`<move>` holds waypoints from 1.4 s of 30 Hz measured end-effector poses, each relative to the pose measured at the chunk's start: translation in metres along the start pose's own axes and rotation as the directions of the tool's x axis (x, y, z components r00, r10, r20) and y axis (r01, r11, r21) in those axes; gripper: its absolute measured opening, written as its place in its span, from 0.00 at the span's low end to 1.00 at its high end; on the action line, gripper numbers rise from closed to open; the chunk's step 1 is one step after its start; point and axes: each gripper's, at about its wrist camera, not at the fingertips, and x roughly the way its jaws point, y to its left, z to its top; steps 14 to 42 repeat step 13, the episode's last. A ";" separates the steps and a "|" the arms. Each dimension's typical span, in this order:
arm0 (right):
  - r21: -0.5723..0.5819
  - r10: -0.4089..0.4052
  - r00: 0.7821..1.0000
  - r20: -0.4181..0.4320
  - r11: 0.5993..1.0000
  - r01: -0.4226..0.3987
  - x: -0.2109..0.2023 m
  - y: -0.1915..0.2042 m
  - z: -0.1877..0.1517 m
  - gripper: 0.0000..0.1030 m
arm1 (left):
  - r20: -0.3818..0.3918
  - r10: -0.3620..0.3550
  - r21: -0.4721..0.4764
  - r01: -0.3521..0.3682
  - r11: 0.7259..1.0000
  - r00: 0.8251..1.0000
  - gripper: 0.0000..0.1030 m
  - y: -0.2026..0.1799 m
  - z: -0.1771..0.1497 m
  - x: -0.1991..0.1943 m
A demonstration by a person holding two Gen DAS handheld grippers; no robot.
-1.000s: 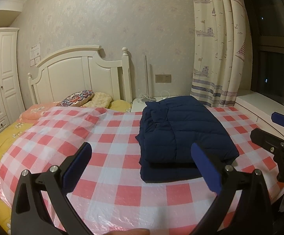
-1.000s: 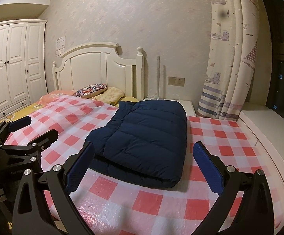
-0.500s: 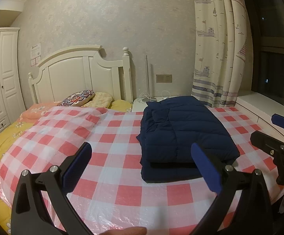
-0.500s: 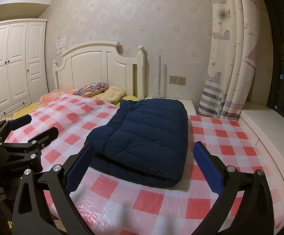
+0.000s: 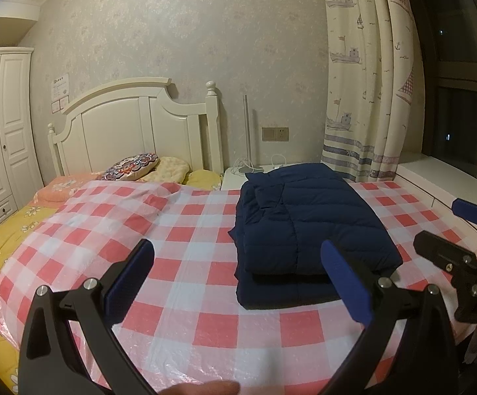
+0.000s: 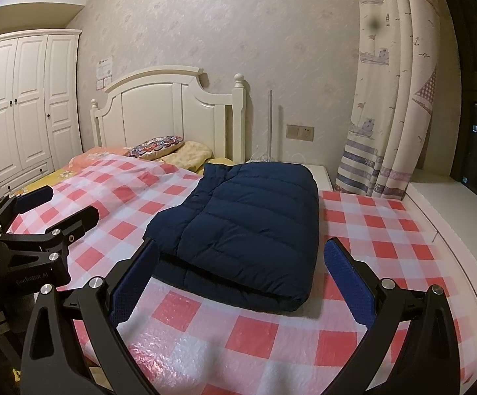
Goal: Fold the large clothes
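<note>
A navy puffer jacket (image 5: 307, 220) lies folded into a rectangle on the red-and-white checked sheet (image 5: 159, 230) covering the bed. It also shows in the right wrist view (image 6: 248, 227). My left gripper (image 5: 238, 279) is open and empty, held above the near edge of the bed, left of the jacket. My right gripper (image 6: 238, 276) is open and empty, just short of the jacket's near edge. Each gripper shows at the side of the other's view: the right one (image 5: 462, 240) and the left one (image 6: 47, 217).
A white headboard (image 5: 133, 125) and pillows (image 5: 133, 171) are at the far end. A white wardrobe (image 6: 18, 105) stands on the left. A bedside table (image 5: 238, 177), curtain (image 5: 366, 75) and window ledge (image 5: 442, 181) are on the right.
Both grippers have drifted back slightly from the jacket and stay open. The jacket has not moved.
</note>
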 end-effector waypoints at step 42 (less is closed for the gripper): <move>0.043 -0.120 0.985 -0.123 0.991 0.126 0.036 -0.096 0.001 0.96 | -0.241 0.002 -0.099 -0.026 0.995 0.970 0.98 0.092 0.026 0.114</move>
